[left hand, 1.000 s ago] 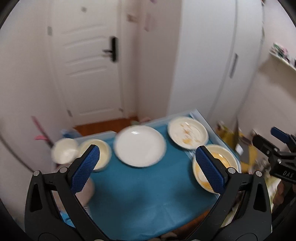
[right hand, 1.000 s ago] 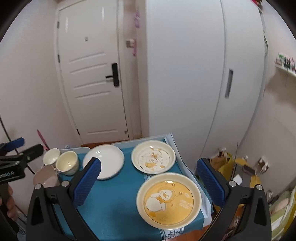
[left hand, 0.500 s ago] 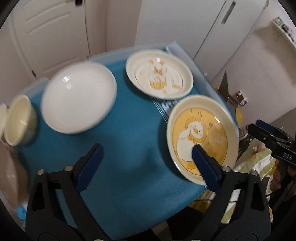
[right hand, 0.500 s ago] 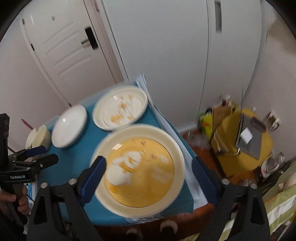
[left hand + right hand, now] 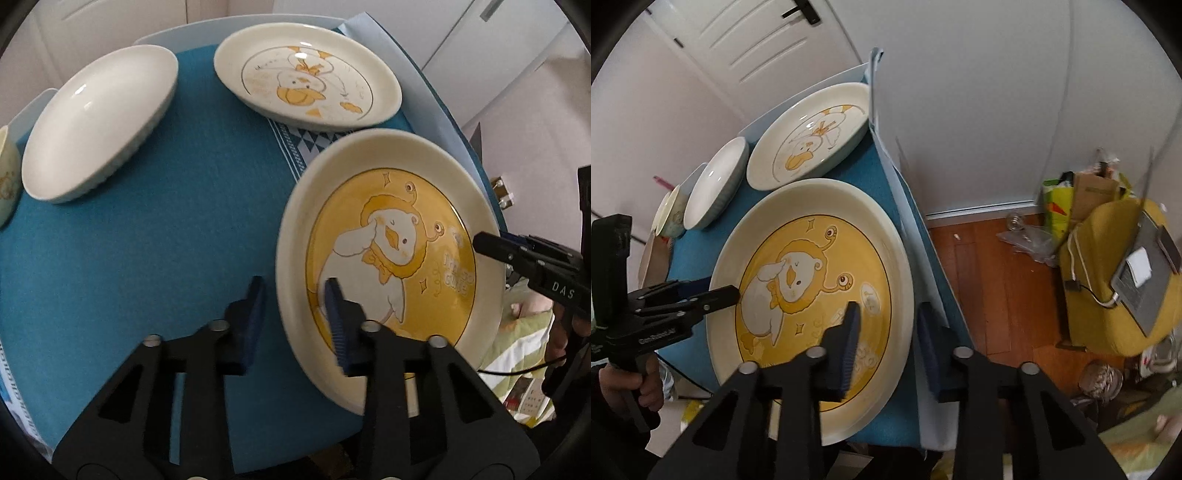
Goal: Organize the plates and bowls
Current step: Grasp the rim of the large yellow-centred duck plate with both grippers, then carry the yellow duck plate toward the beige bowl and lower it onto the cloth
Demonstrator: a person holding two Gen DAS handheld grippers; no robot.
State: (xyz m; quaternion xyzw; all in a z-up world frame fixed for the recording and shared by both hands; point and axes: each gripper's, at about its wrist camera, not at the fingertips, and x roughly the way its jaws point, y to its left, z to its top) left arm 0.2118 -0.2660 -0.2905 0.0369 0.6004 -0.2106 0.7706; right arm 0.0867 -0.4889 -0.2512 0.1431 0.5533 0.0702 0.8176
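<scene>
A cream plate with a yellow duck picture (image 5: 388, 240) (image 5: 812, 258) lies at the near right corner of the blue-clothed table (image 5: 166, 240). My left gripper (image 5: 295, 306) straddles its left rim, one finger on the cloth and one over the plate's inside. The jaws are closing, and a sliver of cloth shows between the outer pad and the rim. My right gripper (image 5: 888, 325) straddles the right rim the same way. It is closing too, its outer pad just clear of the rim. Behind lie a white plate with a duck drawing (image 5: 306, 77) (image 5: 812, 136) and a plain white plate (image 5: 96, 122) (image 5: 716, 188).
A pale cup (image 5: 5, 177) (image 5: 674, 218) stands at the far left edge of the table. To the right the table ends over a wooden floor (image 5: 979, 277), with a yellow seat (image 5: 1108, 277) and bags on it. A hand (image 5: 624, 384) holds the left gripper's handle.
Both grippers have come down from high above the table and tipped downward onto the yellow plate. Their jaws have narrowed from wide apart to close around its opposite rims.
</scene>
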